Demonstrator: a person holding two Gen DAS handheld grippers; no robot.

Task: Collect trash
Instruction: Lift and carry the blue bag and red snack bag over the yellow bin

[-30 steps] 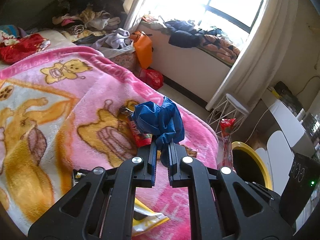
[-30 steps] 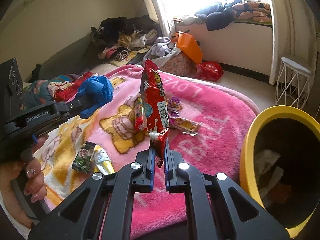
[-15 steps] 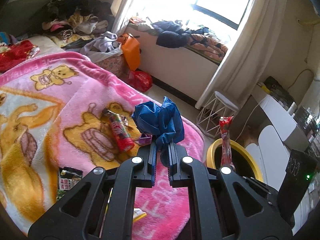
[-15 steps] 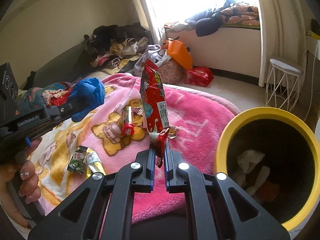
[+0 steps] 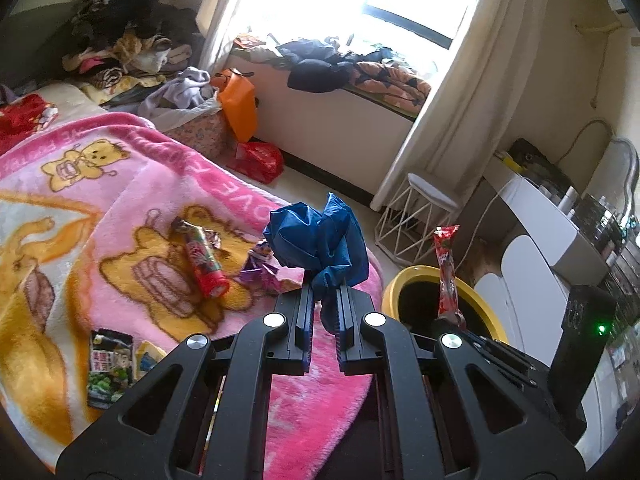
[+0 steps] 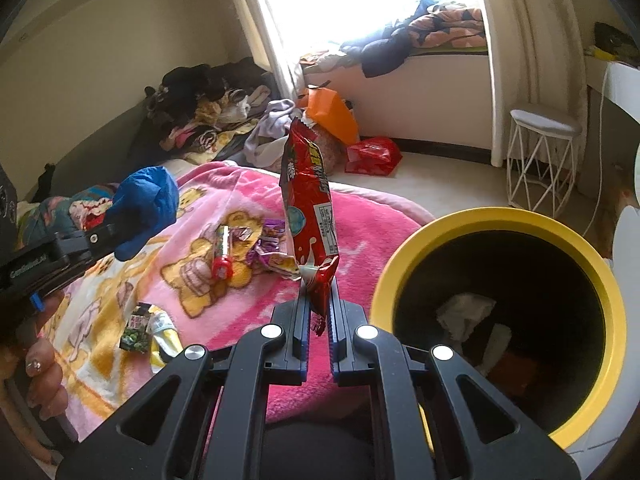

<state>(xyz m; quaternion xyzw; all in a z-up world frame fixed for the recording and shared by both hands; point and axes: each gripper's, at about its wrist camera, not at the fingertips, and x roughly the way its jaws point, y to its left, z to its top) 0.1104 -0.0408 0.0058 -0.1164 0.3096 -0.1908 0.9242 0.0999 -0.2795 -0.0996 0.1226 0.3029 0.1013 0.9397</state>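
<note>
Clamped between the pads of the right gripper [image 6: 318,312]: the crimped bottom seam of a red snack wrapper [image 6: 308,196], standing upright above the jaws, just left of the open mouth of the yellow-rimmed bin [image 6: 500,218]. Probably very light and crinkly, slick foil-film, stiff enough to stand on its own yet likely to fold or slip if pinched mid-panel; best taken by the sealed end, as here. Printed on it: yellow characters near the top and a white panel of small text, too small to read. Clenched likewise in the left gripper [image 5: 322,316]: a crumpled blue plastic bag [image 5: 316,240], bunched above the jaws over the edge of the bed. Soft, nearly weightless, compressible by the look of it, apt to snag on the pads on release; a firm pinch on a thick fold seems safest. Farther out, lying on the pink bear-print blanket [image 5: 132,184]: a red tube-shaped candy pack [image 5: 202,260], purple wrappers [image 5: 260,268], a green-and-black snack packet [image 5: 108,368] with white characters, not legible. Woven into the blanket, upside down from the left wrist view: letters reading roughly "OVE". On the side of the left gripper, seen from the right wrist: "GenRobot.AI", partly cut off. Inside the bin: pale crumpled paper [image 6: 464,312], judged earlier-collected trash.
</note>
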